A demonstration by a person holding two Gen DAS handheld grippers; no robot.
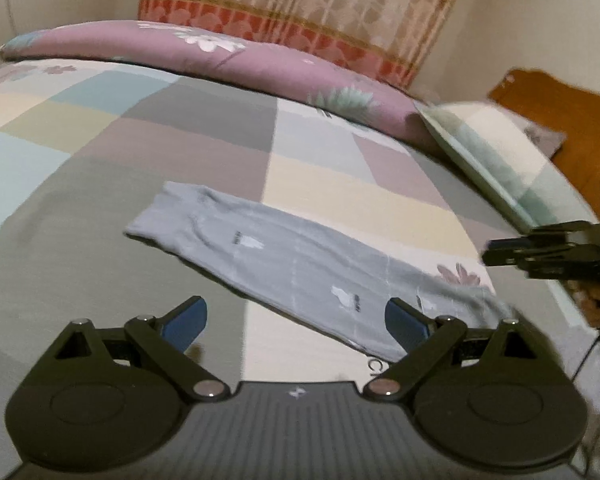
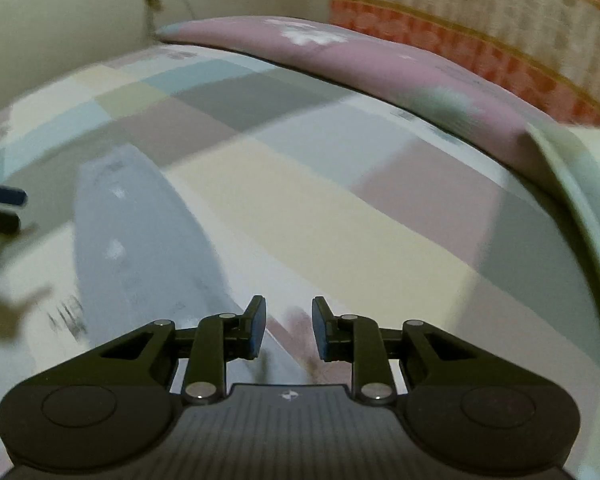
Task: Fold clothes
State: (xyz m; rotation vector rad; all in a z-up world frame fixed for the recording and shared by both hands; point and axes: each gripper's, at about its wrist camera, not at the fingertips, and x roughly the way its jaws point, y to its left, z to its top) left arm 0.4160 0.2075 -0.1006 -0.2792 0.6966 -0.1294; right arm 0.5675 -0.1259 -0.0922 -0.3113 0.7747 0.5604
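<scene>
Grey garment (image 1: pixel 300 264) lies flat on the bed (image 1: pixel 100 184), folded into a long strip. Left tool (image 1: pixel 296 320) spread wide, empty, over its near end. Right tool (image 2: pixel 289 326) partly parted, nothing between its pads.

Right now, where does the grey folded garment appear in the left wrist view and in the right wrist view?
Left wrist view: the grey garment lies across the middle, running from centre-left down to the lower right, just beyond the open left gripper.
Right wrist view: it is a blurred grey strip at centre-left, left of the right gripper.
Shared landmark: the purple floral quilt along the far side of the bed.
</scene>
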